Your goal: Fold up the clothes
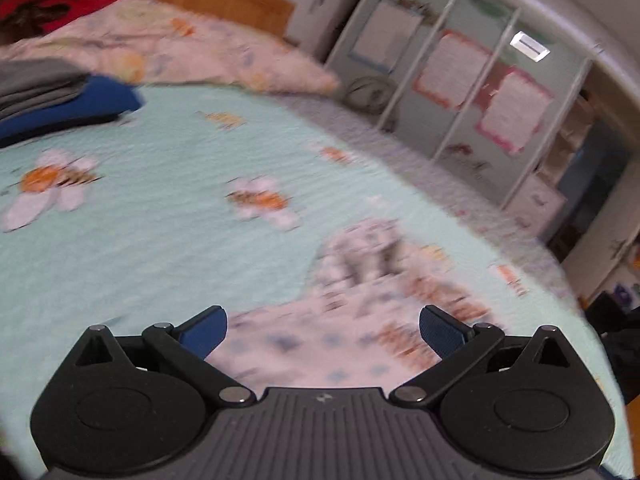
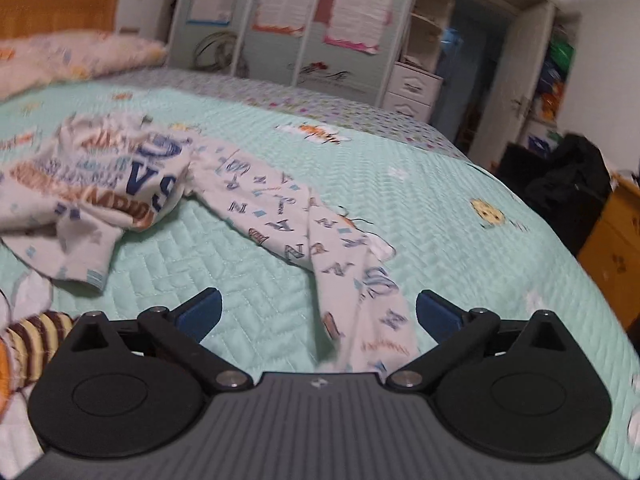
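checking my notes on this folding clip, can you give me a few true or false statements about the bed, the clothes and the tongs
1. The right tongs are clamped on the printed garment. False: they stand open, with the cloth lying between the fingers, not pinched.
2. The left tongs are open and hold nothing. True.
3. The printed garment lies neatly folded. False: it is spread out and crumpled on the green quilt.
4. A stack of folded clothes, grey on blue, sits on the bed in the left wrist view. True.
5. The quilt is plain red. False: it is pale green with bee and flower patterns.
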The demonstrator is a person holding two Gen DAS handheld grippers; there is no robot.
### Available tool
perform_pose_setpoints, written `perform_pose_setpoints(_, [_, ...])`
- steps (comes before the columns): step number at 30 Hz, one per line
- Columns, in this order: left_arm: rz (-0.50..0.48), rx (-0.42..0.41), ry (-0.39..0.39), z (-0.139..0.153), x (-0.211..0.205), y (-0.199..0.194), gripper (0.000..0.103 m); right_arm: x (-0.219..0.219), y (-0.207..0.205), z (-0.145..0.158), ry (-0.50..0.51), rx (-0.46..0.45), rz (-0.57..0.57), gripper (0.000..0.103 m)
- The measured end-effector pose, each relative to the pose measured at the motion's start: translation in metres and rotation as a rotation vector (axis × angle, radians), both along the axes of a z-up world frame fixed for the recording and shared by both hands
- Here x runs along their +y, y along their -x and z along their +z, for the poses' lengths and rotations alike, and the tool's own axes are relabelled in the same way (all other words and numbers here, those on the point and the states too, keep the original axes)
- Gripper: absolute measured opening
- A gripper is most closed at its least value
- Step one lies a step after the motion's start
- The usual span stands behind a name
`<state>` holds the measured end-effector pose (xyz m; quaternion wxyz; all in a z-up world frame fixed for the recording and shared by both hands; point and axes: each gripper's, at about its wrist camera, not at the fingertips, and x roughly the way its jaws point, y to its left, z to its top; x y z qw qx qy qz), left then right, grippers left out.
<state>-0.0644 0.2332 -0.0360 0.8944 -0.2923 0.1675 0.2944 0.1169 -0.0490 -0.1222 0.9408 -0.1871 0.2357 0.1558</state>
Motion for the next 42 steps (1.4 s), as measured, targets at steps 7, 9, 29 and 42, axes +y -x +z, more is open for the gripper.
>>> perform_pose_setpoints(7, [-0.065, -0.061, -0.01, -0.028, -0.019, -0.063, 0.102, 0.003, -0.03, -0.018, 0.047, 0.103, -0.026, 0.041])
perform_pose_setpoints(9, [-0.075, -0.066, 0.001, -0.043, -0.017, -0.061, 0.102, 0.005, -0.029, -0.018, 0.073, 0.106, -0.002, 0.03])
perform_pose_setpoints(29, [0.022, -0.072, 0.12, -0.065, 0.058, -0.061, 0.102, -0.051, -0.184, 0.119, 0.091, -0.051, -0.362, 0.071])
perform_pose_setpoints(42, [0.019, -0.086, 0.135, -0.06, 0.067, -0.059, 0.102, 0.006, -0.042, 0.017, -0.539, 0.394, -0.069, 0.074])
